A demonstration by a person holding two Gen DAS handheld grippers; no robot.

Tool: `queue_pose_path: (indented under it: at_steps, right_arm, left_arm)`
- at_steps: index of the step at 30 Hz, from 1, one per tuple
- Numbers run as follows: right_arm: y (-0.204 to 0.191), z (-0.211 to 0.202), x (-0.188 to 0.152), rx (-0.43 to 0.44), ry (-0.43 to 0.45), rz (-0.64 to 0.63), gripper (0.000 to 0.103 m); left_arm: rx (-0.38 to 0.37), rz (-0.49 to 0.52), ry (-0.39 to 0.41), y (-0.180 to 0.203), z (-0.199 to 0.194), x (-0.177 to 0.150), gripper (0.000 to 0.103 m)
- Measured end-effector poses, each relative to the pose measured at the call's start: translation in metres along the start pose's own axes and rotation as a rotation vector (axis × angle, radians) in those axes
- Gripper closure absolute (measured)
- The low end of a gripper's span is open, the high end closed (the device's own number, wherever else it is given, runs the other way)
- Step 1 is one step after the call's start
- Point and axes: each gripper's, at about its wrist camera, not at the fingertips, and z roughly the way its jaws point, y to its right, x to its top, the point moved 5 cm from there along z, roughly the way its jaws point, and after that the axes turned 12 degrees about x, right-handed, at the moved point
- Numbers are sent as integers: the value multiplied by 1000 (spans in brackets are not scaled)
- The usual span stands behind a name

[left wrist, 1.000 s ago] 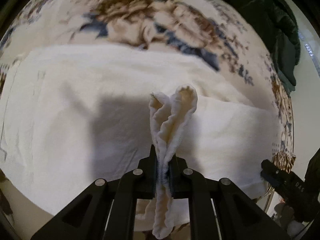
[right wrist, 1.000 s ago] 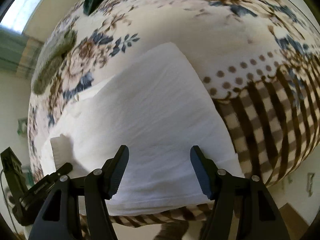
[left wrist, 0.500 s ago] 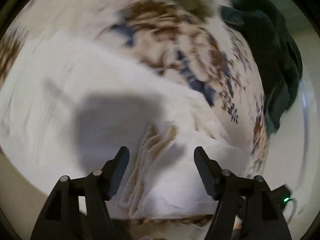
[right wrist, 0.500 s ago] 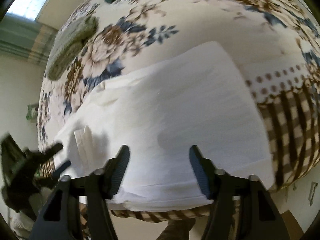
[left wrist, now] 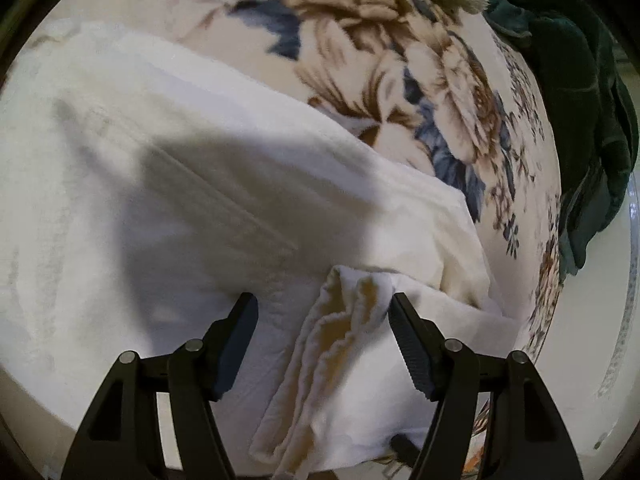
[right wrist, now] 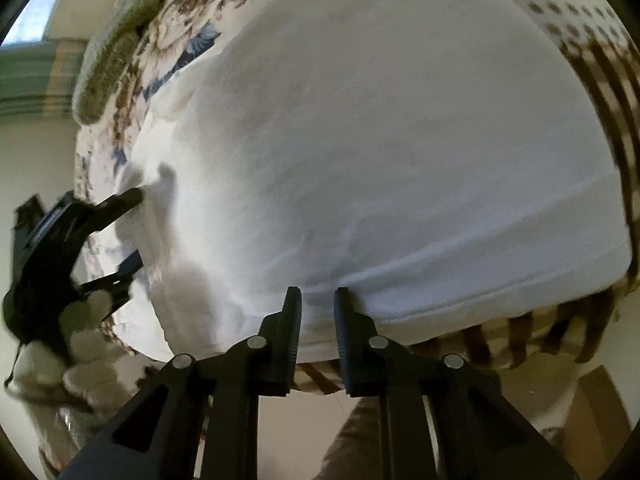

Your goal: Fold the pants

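Pants (left wrist: pixel 168 184) on floral blanket (left wrist: pixel 400 60); dark green cloth (left wrist: pixel 580 100) at edge.

Both fisheye views sit just behind their own black two-finger grippers, looking steeply down and close onto the folded white cotton pants (left wrist: pixel 168 184) on a floral fleece blanket (left wrist: pixel 400 60). The left wrist view faces the ruffled waistband end; the right wrist view faces the hemmed near edge. They share the pants (right wrist: pixel 380 140) and the left gripper (right wrist: pixel 136 228).

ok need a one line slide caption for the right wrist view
Right gripper closing at the near edge of the folded white pants on a floral blanket, left gripper open beside them.
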Motion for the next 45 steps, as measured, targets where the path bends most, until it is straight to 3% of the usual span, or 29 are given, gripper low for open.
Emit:
queue_pose_path:
  at_steps: [2, 3, 4, 6, 7, 11, 14, 16, 18, 19, 20, 22, 26, 32, 36, 41, 45]
  right_arm:
    - [-9, -5, 7, -121, 5, -50, 80]
    - [-13, -7, 10, -181, 11, -77, 66]
    - [-19, -10, 14, -254, 21, -115, 44]
    - [-31, -14, 19, -328, 42, -172, 22]
    - [-36, -15, 21, -344, 46, -193, 20]
    - [-54, -10, 26, -336, 29, -226, 20]
    - [-61, 3, 29, -344, -4, -217, 20]
    - [-58, 11, 29, -357, -24, -200, 20]
    - [-57, 17, 31, -370, -36, -181, 20]
    - [-58, 19, 33, -380, -37, -176, 20]
    - [-59, 21, 36, -391, -37, -176, 20]
    - [-60, 24, 39, -423, -38, -173, 20]
    - [-59, 39, 41, -461, -70, -158, 20]
    - [-70, 60, 45, -497, -94, -174, 20]
    - [-76, 67, 48, -493, -96, -163, 20]
    - [-83, 70, 55, -477, -98, -153, 20]
    - [-76, 64, 55, -456, -98, -147, 20]
  left_arm:
    - [11, 16, 40, -1, -15, -7, 37]
    - [20, 23, 63, -6, -25, -10, 37]
    - [37, 31, 94, -14, -35, -14, 37]
    - [106, 38, 134, -33, -50, -23, 24]
    - [146, 23, 150, -50, -56, -30, 12]
    - [156, -128, 154, -114, -63, -42, 7]
    - [108, -340, 166, -171, -58, -44, 8]
    - [12, -474, 169, -198, -48, -41, 9]
    - [-57, -555, 188, -216, -39, -34, 22]
    - [-73, -574, 205, -223, -37, -28, 61]
    - [-79, -579, 222, -226, -37, -24, 81]
    - [-87, -568, 267, -225, -42, -19, 86]
    - [-32, -454, 342, -208, -70, -23, 90]
    - [-56, -349, 417, -187, -102, -17, 92]
    - [-52, -335, 440, -185, -94, 6, 92]
    - [-41, -434, 294, -220, -35, 12, 92]
    - [-155, -471, 256, -235, -33, 5, 84]
